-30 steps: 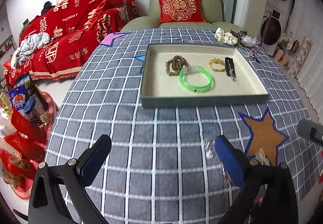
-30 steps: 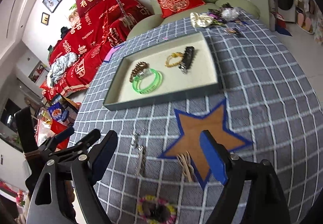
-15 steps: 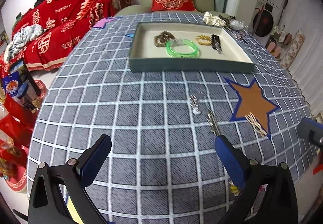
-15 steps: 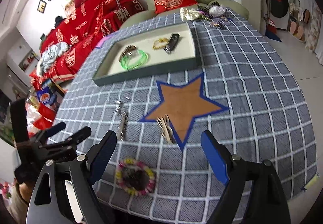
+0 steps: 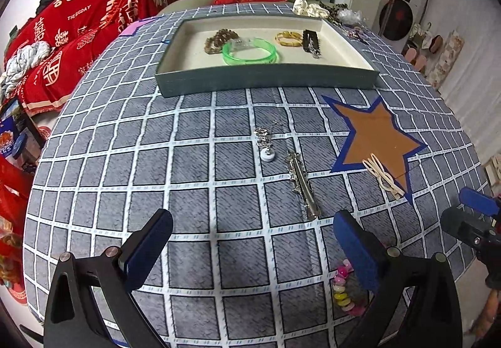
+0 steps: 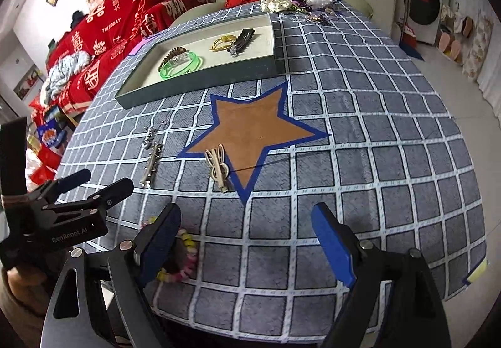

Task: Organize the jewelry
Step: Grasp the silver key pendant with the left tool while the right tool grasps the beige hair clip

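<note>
Jaws of the left gripper [image 5: 253, 249] and right gripper [image 6: 247, 243] stood wide apart, each holding nothing above the grey checked tablecloth [image 5: 194, 179]. One shallow grey-walled, cream-lined tray [image 5: 266, 78] held four pieces: a translucent green bangle [image 5: 250, 51], a brown beaded bracelet [image 5: 219, 38], a gold-coloured band [image 5: 288, 38] and a dark hair clip [image 5: 310, 40]. On the cloth lay one long silver clip [image 5: 301, 183], one cream clip [image 6: 218, 167], one silver chain with a white pendant [image 5: 266, 144], and one pastel beaded bracelet [image 5: 343, 293], partly hidden behind a gripper finger.
</note>
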